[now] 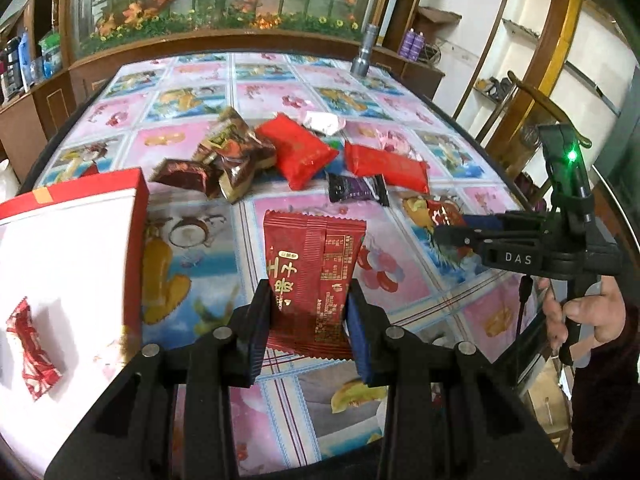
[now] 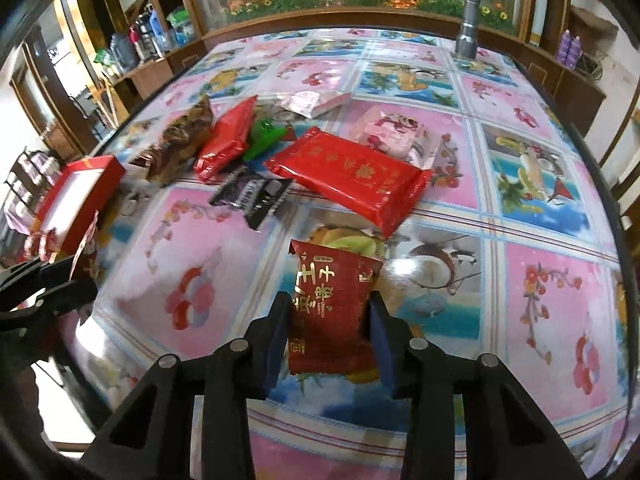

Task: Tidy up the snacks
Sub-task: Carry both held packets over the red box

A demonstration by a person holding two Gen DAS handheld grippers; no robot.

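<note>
My left gripper (image 1: 308, 320) is shut on a dark red snack packet (image 1: 312, 276), held above the table just right of a red box with a white inside (image 1: 68, 248). One red-patterned candy (image 1: 34, 348) lies in that box. My right gripper (image 2: 330, 332) is shut on a matching dark red packet (image 2: 332, 308), held over the table's near side; it also shows at the right of the left wrist view (image 1: 452, 236). Loose snacks lie mid-table: a large red pack (image 2: 352, 172), a second red pack (image 2: 228, 140), a black packet (image 2: 256, 196) and brown packets (image 1: 228, 156).
A floral tablecloth (image 2: 540, 292) covers the table. A silver flashlight (image 2: 468, 28) stands at the far edge. A green clip (image 2: 264, 140) and pink packets (image 2: 316, 102) lie among the snacks. Wooden cabinets and a planted glass case ring the table.
</note>
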